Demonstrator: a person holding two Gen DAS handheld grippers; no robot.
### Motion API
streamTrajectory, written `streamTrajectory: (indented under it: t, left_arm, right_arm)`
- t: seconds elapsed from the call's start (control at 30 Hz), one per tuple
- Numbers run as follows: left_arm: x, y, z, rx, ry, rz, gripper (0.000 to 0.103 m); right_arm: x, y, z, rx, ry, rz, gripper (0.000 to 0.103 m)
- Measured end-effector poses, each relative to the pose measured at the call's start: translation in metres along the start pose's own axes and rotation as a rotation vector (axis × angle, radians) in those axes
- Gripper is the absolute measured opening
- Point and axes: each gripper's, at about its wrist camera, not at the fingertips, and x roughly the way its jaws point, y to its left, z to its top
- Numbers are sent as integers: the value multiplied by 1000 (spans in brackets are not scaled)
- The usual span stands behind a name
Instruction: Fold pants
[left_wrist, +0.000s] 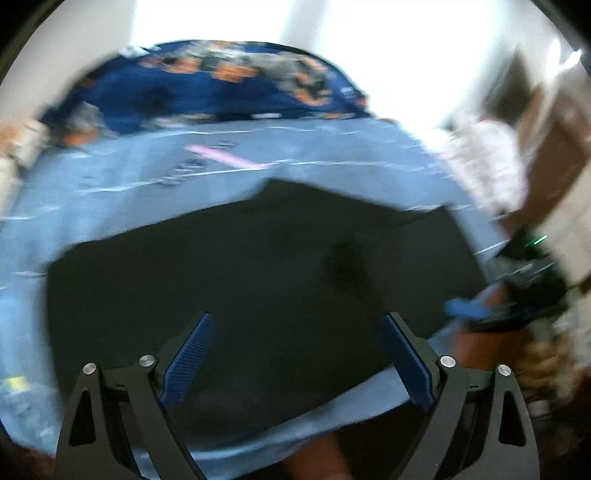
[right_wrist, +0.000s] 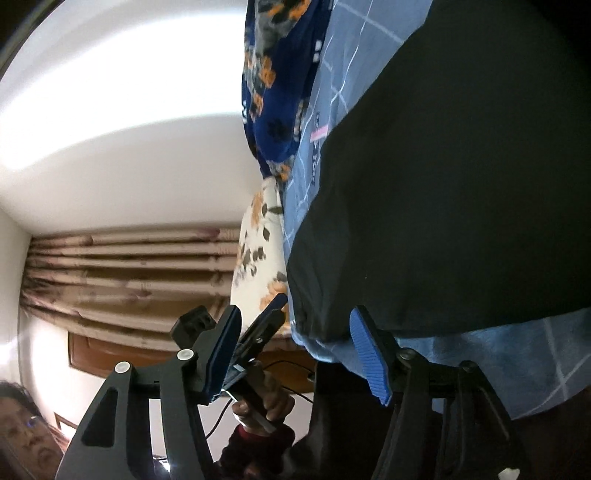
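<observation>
The pants (left_wrist: 258, 266), a dark, flattened panel, lie on the bed's blue checked sheet (left_wrist: 110, 199). A floral quilt (left_wrist: 207, 85) is bunched along the far side.

Left hand-held gripper (left_wrist: 295, 354): jaws wide, nothing between them, poised above the near part of the pants. Right hand-held gripper (right_wrist: 295, 354): jaws partly apart; the pants' edge and a fold of sheet sit in the gap, but neither pad is seen pressing on them. The view is rolled, so the bed appears on end.

Likely faults from here:
- The right jaws may close on sheet together with the pants, since both layers bunch at the same edge. The sheet would then lift with the fold.
- The left view is blurred; a closure there could miss the hem or take one layer only.
- Uneven pulls would skew the fold line.

Clearance: open sheet borders the pants on the far and left sides. The near bed edge is close. The two hand-held grippers stand near each other at the right corner, so keep their paths apart.
</observation>
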Motion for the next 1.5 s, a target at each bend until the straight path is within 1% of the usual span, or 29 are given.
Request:
streamTrajectory:
  t: [0.03, 0.07, 0.1, 0.17, 0.3, 0.37, 0.4, 0.43, 0.47, 0.5, 0.53, 0.57, 0.6, 0.67, 0.73, 0.8, 0.87, 1.0, 1.13, 1.23, 1.33, 1.43, 1.5]
  left_arm:
    - [7, 1, 7, -36, 9, -80, 91]
    - [15, 2, 15, -66, 22, -142, 91]
    - [23, 2, 21, -84, 41, -168, 91]
    - [43, 5, 35, -112, 91, -189, 88]
    - [75, 12, 53, -187, 169, -263, 84]
    - [89, 18, 56, -225, 205, -271, 76]
    - [97, 21, 58, -248, 226, -279, 75]
    - [102, 24, 57, -265, 242, -290, 70]
    - [108, 25, 57, -281, 262, -302, 63]
    - [112, 26, 57, -290, 277, -307, 59]
    - [115, 26, 57, -294, 289, -310, 52]
    - [119, 26, 57, -301, 299, -316, 47]
    - [120, 26, 57, -306, 304, -320, 45]
    - [122, 26, 54, -308, 310, -321, 22]
    - [126, 27, 51, -317, 311, -312, 19]
    - [126, 31, 50, -340, 293, -327, 17]
    - [125, 32, 48, -346, 273, -327, 14]
    - [122, 30, 49, -331, 240, -321, 12]
    - [125, 26, 60, -320, 211, -324, 10]
    - [124, 25, 65, -303, 190, -308, 10]
    - [126, 25, 63, -284, 185, -278, 10]
    - [124, 27, 59, -272, 177, -285, 10]
    - [118, 28, 58, -276, 159, -296, 10]
  right_arm:
    - [-3, 0, 1, 2, -11, 1, 64]
    - [-9, 0, 3, 5, -28, 9, 66]
    - [-12, 0, 4, 9, -37, 15, 67]
    - [-19, 0, 7, 17, -55, 29, 68]
    - [-24, 2, 10, 11, -64, 45, 69]
    - [-24, 1, 11, 15, -64, 53, 69]
    - [-24, 0, 11, 19, -64, 57, 70]
    - [-23, 0, 12, 22, -64, 59, 70]
    - [-23, -1, 12, 27, -64, 59, 71]
    - [-22, -2, 13, 32, -66, 59, 71]
    - [-21, -3, 14, 37, -68, 59, 72]
    - [-21, -5, 15, 46, -71, 60, 74]
    - [-21, -7, 15, 55, -75, 61, 74]
    - [-21, -10, 17, 70, -83, 63, 76]
    - [-23, -12, 17, 80, -88, 67, 77]
    - [-22, -14, 17, 87, -88, 69, 78]
    - [-22, -15, 17, 91, -88, 65, 81]
    - [-22, -16, 18, 100, -93, 63, 83]
    - [-21, -17, 18, 106, -94, 73, 84]
    - [-19, -15, 16, 97, -84, 89, 84]
    - [-12, -14, 14, 90, -52, 112, 87]
    - [4, -18, 8, 116, 9, 136, 87]
    - [15, -22, 3, 136, 43, 126, 87]
